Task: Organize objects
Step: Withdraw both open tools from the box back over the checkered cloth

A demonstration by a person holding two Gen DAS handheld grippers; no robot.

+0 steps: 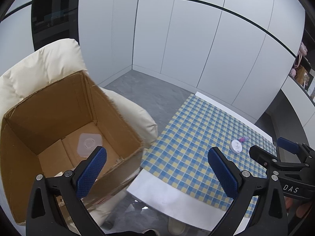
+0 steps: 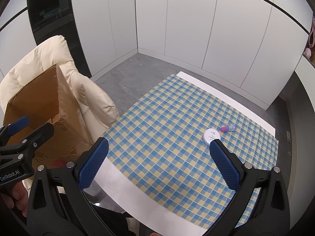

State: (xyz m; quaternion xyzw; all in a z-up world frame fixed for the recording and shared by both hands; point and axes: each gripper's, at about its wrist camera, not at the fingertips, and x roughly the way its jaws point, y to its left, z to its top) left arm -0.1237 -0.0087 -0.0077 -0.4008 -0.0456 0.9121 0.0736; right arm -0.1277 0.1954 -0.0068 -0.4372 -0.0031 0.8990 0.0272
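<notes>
**Spotter:** Start at the left. What do you have?

**Operator:** My left gripper [image 1: 157, 177] hangs over the rim of the cardboard box [image 1: 110, 106], which sits on the cream armchair [image 1: 45, 64] at nine o'clock. Its jaws stand wide apart, holding nothing. A clear plastic lid [image 1: 89, 143] lies flat on the box floor.

**Spotter:** And to the right?

**Operator:** On the checked tablecloth [image 2: 167, 118], at two o'clock, a round white tin [image 2: 211, 135] lies just beside a small pink-capped bottle [image 2: 227, 128]; I cannot tell whether they touch. My right gripper [image 2: 158, 165] hovers short of them, jaws apart and empty.

**Spotter:** Your plan?

**Operator:** I judge the tin comes next. I'd come down square over it, one pad on each side of its rim, and close gently so it doesn't skid into the bottle.
</notes>
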